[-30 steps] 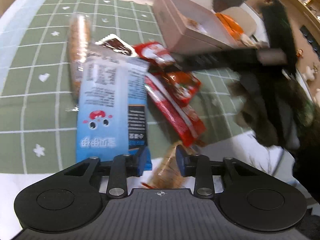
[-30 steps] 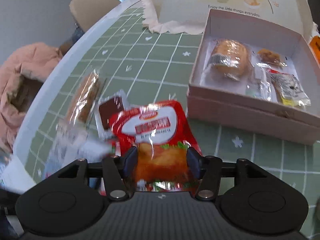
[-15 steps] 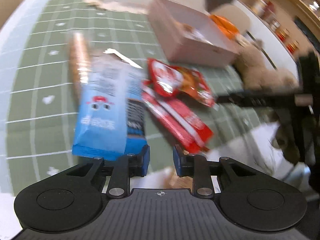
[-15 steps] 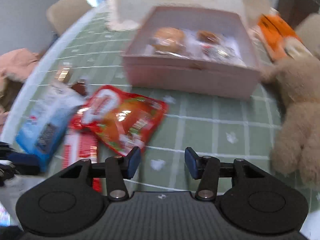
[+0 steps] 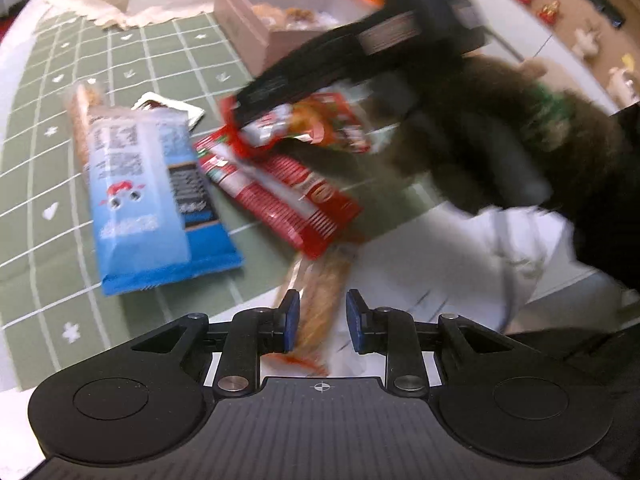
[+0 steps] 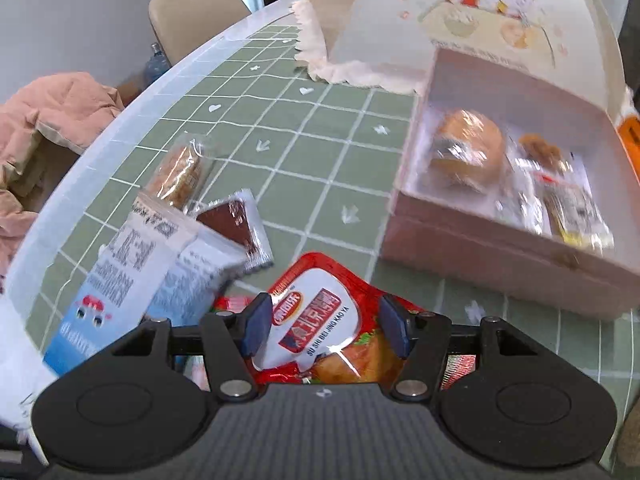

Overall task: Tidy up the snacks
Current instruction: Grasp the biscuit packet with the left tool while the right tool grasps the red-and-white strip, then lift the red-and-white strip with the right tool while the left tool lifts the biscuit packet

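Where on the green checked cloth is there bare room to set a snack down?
Bare cloth lies between the loose snack pile and the pink box, and beyond the clear-wrapped biscuit up to the lace-edged food cover. It is crowded around the blue packet, brown sachet and red pouch.

Green grid tablecloth (image 6: 280, 168) covers the table, pink jacket (image 6: 48, 120) at 9 o'clock, beige chair (image 6: 192, 12) at 11, lace-edged food cover (image 6: 460, 20) at 1, blurry plush toy (image 5: 500, 132) at 3.
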Tool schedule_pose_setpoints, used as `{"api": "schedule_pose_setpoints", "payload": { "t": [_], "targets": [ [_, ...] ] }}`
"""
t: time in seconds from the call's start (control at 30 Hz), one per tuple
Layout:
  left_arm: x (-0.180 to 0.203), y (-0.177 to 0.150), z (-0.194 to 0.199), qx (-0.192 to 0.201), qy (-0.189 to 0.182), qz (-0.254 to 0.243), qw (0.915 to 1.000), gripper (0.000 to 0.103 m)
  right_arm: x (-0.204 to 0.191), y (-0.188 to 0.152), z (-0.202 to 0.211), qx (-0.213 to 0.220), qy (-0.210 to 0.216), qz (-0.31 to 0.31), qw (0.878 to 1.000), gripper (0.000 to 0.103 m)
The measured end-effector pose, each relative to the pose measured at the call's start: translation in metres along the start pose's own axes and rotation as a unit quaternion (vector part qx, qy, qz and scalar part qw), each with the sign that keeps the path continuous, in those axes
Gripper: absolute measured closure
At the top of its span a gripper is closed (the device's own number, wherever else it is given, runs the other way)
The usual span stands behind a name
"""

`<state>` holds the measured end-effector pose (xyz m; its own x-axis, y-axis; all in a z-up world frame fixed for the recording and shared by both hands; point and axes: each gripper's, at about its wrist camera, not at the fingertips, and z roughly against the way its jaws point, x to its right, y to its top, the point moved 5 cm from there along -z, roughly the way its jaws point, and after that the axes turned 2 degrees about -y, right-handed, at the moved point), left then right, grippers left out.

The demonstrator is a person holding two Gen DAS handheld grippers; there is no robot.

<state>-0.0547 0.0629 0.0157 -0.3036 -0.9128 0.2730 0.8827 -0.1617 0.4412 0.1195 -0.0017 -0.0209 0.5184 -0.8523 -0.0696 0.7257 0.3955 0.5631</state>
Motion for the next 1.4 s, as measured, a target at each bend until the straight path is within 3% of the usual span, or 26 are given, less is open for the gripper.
{"api": "schedule_pose_setpoints", "payload": {
  "t": [0.13,0.3,0.47,0.63,0.77,0.9,1.1,1.2,1.23,1.33,1.4],
  "targets": [
    [-0.002,-0.004,-0.001,0.004,0.011,-0.011,0.9999,0.074,0.037,-0.022,0.014,-0.003,-0.013,-0.033,0.999,0.043],
    [-0.001,0.005,-0.012,-0.008,0.020,-0.027,0.9994,0.073,0.083,-0.042,0.032,-0.006,-0.067,-0.081,0.994,0.043],
    [0.014,0.013,-0.025,-0.023,0.005,-0.065,0.9976,0.064,0.099,-0.054,0.046,-0.004,-0.087,-0.100,0.991,0.043],
    [0.014,0.021,-0.032,-0.018,0.013,-0.073,0.9971,0.060,0.074,-0.059,0.066,0.012,-0.078,-0.066,0.995,0.043],
    [-0.004,0.031,-0.031,0.005,0.032,-0.037,0.9988,0.060,0.050,-0.061,0.077,0.021,-0.078,-0.029,0.996,0.043],
    [-0.019,0.036,-0.025,0.016,0.041,-0.006,0.9990,0.062,0.025,-0.060,0.082,0.023,-0.049,-0.005,0.999,0.043],
    [-0.001,0.026,-0.029,-0.001,0.011,-0.032,0.9994,0.061,-0.011,-0.042,0.061,-0.004,0.041,-0.012,0.999,0.043],
    [0.005,0.024,-0.031,-0.005,0.012,-0.033,0.9994,0.061,-0.031,-0.034,0.039,-0.021,0.052,0.011,0.998,0.043],
    [0.006,0.023,-0.031,-0.006,0.012,-0.034,0.9993,0.061,-0.035,-0.034,0.034,-0.027,0.057,0.018,0.998,0.045],
    [0.008,0.018,-0.029,-0.010,0.012,-0.034,0.9993,0.061,-0.037,-0.034,0.024,-0.043,0.055,0.027,0.997,0.062],
    [0.007,0.015,-0.028,-0.009,0.010,-0.028,0.9995,0.060,-0.030,-0.036,0.025,-0.046,0.058,0.020,0.997,0.063]
  ]
}}
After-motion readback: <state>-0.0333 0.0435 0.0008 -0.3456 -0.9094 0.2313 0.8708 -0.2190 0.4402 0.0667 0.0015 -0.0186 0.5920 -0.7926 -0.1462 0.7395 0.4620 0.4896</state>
